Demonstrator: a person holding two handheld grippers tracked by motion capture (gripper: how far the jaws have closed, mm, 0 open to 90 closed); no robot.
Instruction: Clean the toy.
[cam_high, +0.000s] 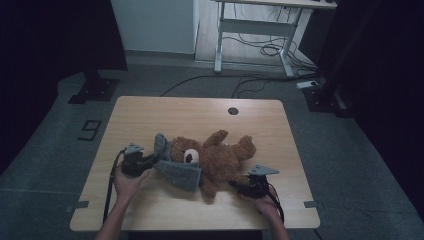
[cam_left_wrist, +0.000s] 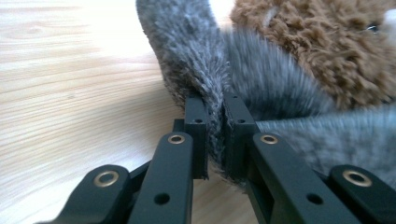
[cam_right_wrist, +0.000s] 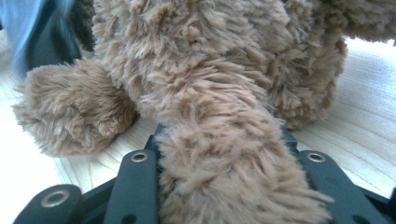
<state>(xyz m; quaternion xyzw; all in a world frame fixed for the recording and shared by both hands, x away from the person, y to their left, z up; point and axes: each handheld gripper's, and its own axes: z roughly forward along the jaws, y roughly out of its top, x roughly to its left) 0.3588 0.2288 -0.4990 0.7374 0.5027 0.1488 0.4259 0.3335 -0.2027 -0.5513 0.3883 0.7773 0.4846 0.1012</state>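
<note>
The brown teddy bear (cam_high: 217, 157) is lying mid-frame on the wooden table (cam_high: 150, 112), soft and light, with the left gripper (cam_high: 150, 162) pinching its grey scarf (cam_left_wrist: 201, 70) and the right gripper (cam_high: 240, 186) clamping a floppy plush limb (cam_right_wrist: 229, 177).

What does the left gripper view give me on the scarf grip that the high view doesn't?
Left gripper view: the left gripper has its jaws pinched shut on a fold of the grey scarf, fur squeezed between the pads.

High view: the whole teddy bear lying on the wooden table, the right gripper at one of its lower limbs, and both of the person's forearms coming in from below.

Both: the grey scarf at the bear's neck, the brown fur beside it, and the left gripper on the scarf's end.
</note>
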